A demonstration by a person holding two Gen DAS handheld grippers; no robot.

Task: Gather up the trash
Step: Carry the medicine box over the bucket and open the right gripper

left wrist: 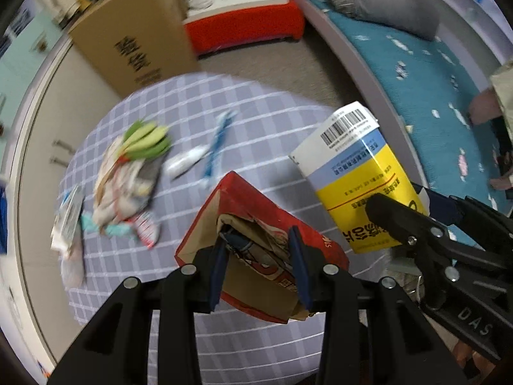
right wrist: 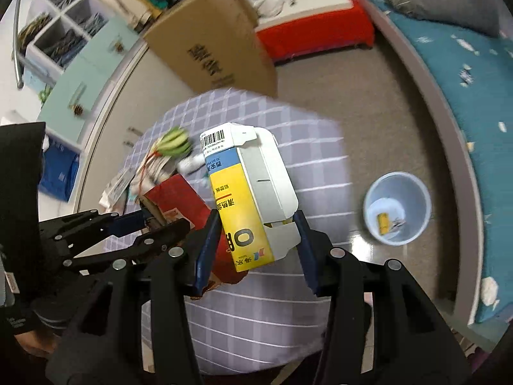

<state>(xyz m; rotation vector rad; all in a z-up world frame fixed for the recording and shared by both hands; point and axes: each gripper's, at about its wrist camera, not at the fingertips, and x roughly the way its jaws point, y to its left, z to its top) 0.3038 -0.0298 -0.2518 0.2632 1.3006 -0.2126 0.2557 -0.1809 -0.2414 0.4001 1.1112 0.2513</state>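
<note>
Left gripper [left wrist: 259, 256] and right gripper [right wrist: 256, 250]: black plastic linkages, silver round screws, blue finger pads [left wrist: 299, 264]; white "DAS" lettering at 4 o'clock.

Motion-blurred wrapper pile [left wrist: 128, 173] (print unreadable) on checked tablecloth [left wrist: 256, 112]
</note>
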